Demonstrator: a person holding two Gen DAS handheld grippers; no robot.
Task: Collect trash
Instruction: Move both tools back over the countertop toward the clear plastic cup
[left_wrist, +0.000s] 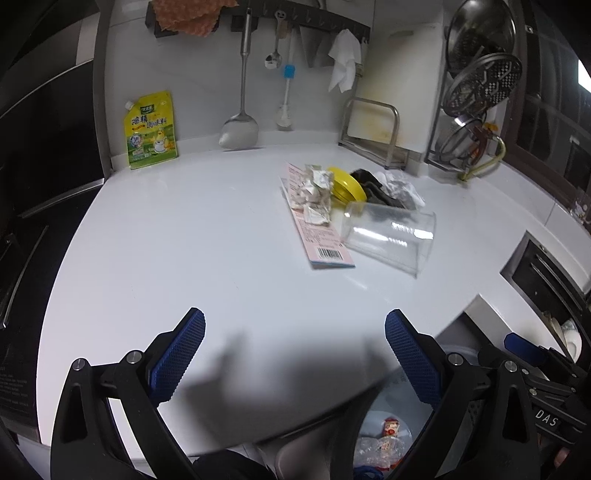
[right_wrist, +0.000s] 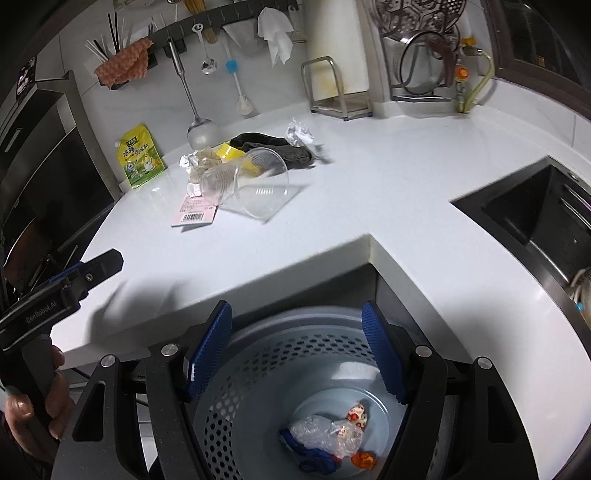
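Both tools are spread and empty. The left tool (left_wrist: 295, 354) hovers low over the tabletop (left_wrist: 184, 240); the right tool (right_wrist: 295, 350) hangs above the bin (right_wrist: 258, 369). The trash pile lies at one o'clock from the left tool, well apart. The clear cup (left_wrist: 388, 232) on its side could roll away if nudged, scattering the crumpled wrappers (left_wrist: 314, 192).

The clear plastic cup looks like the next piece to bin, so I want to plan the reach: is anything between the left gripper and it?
Nothing visible. Bare white countertop lies between the open left gripper and the clear plastic cup, lying on its side. A pink barcoded card sits beside the cup, apparently touching, not across the approach.
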